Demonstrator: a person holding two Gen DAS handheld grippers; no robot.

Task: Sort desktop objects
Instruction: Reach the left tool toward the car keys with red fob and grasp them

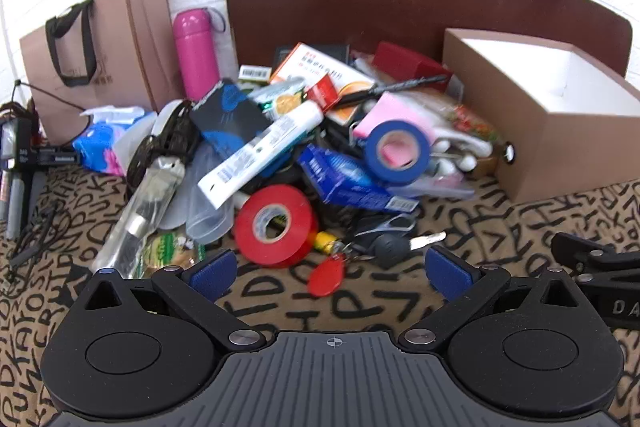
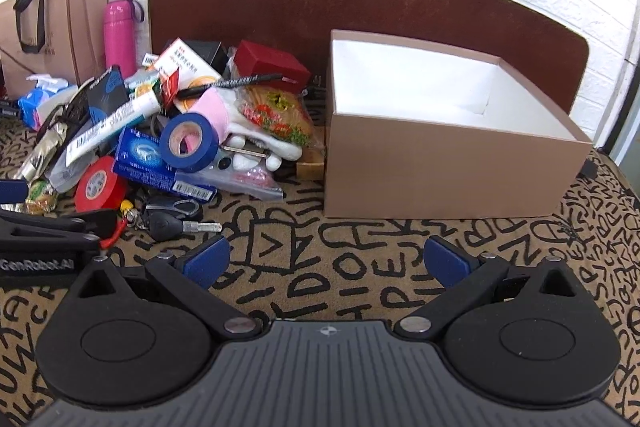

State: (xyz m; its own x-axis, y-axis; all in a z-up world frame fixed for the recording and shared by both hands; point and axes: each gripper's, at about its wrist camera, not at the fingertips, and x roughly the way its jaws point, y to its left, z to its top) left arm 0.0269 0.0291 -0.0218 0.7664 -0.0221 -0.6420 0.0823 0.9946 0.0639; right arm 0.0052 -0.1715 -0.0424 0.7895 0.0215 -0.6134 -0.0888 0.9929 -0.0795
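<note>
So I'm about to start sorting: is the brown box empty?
Empty as far as it shows: the brown box is open-topped, showing bare white walls and floor. Its near floor is hidden behind the front wall.

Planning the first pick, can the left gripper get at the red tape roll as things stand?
Probably yes. The left gripper is open, and the red tape roll lies at the pile's near edge just ahead of it, nothing on top.

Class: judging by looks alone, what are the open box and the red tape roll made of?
Open box: probably cardboard, matte tan outside, white inside, with thin straight walls. Red tape roll: likely glossy vinyl on a printed card core, since its surface shines.
</note>
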